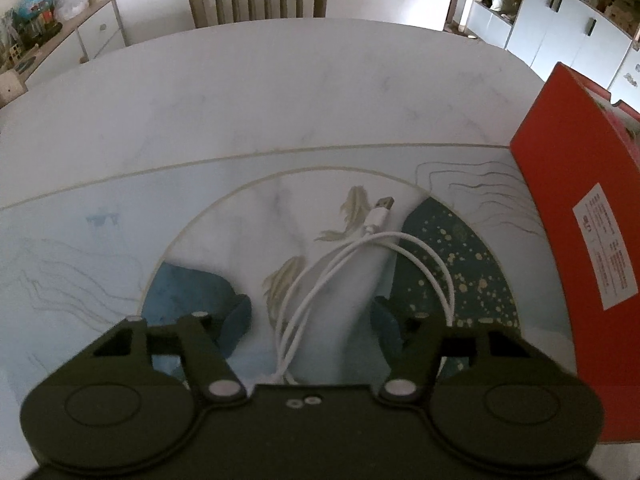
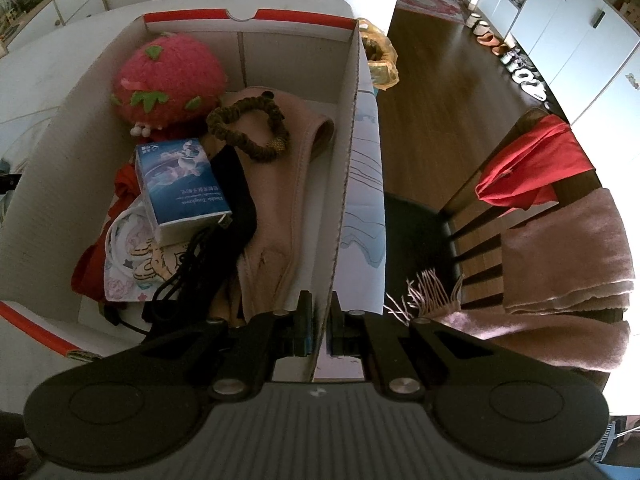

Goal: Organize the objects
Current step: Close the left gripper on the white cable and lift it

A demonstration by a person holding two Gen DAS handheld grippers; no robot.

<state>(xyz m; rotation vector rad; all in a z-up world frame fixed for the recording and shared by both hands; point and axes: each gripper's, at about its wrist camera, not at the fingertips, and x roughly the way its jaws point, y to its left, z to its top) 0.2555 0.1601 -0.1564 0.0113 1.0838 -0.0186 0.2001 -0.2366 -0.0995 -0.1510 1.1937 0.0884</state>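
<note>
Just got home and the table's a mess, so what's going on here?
Someone is tidying loose things into a cardboard box with two handheld grippers. The right gripper is shut on the box's side wall. The left gripper is down over a white cable on the table, fingers on either side, not yet gripping. A plush strawberry is already inside.

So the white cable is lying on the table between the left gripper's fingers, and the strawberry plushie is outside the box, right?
Not quite. The right wrist view shows the strawberry plushie inside the box, at its far end. The rest holds: the white cable lies on the table between the left gripper fingers.
</note>
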